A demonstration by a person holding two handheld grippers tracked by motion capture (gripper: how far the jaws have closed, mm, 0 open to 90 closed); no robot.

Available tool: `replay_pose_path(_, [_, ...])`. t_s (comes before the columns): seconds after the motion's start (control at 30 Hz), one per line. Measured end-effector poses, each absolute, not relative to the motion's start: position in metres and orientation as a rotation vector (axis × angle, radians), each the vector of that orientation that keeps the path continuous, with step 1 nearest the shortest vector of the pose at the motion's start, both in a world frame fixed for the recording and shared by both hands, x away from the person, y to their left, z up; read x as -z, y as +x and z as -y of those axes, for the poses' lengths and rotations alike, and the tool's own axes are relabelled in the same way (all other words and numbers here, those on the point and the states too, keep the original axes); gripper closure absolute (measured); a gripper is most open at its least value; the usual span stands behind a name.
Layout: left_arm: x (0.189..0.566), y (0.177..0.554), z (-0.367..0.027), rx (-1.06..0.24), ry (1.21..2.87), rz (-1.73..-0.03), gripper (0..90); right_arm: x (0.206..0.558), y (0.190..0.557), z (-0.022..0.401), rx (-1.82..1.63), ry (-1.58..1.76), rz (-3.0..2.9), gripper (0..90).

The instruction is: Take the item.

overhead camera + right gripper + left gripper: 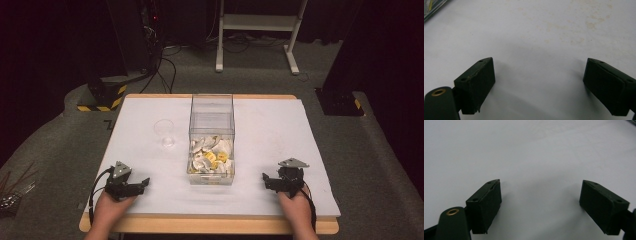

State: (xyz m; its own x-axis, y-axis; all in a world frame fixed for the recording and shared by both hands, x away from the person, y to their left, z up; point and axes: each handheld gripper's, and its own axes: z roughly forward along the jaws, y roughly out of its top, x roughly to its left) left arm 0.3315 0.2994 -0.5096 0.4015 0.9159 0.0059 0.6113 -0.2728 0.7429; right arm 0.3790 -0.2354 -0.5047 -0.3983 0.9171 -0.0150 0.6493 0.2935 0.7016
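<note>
Resting both grippers at the near edge of the table (150, 107), nothing picked up yet.

Your left gripper (145, 182) sits near the near-left corner, jaws spread wide, pointing right toward the middle. The left gripper view confirms it: bare white sheet between the pads (485, 205), nothing gripped. Your right gripper (266, 178) mirrors it toward the near-right corner, jaws also wide, pointing left. The right gripper view shows empty white surface between its pads (477, 83), with a few faint stains farther out.

Between the two grippers, just past the near edge and centred, stands the clear box (211, 140). It's open-topped, and its long side runs away from you. The pieces (211, 157), white ones with a few yellow, are heaped in the near half of the box; the far half looks empty. I can't tell what the pieces are at this size.

Left of the box, about mid-table and apart from it, stands the clear cup (164, 132), upright and apparently empty.

My read: you're at the start. Both hands are well short of the box and cup, nothing has been moved into the cup, and the whole job is ahead, likely reaching into the box first.
</note>
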Motion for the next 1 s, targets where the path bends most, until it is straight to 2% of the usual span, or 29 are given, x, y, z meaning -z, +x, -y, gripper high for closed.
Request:
replay_pose_path(0.53, [0.508, 0.333, -0.299, -0.579, 2.006, -1.304, 18.0, 0.505, 0.379, 0.235, -0.868, 1.4, -2.151, 10.3])
replay_pose_path(0.63, [0.507, 0.334, -0.299, -0.578, 2.008, -1.318, 15.2, 0.505, 0.379, 0.235, -0.868, 1.4, -2.151, 10.3])
replay_pose_path(1.0, [0.495, 0.327, -0.299, -0.579, 1.972, -1.243, 15.1, 0.505, 0.379, 0.235, -0.867, 1.4, -2.151, 10.3])
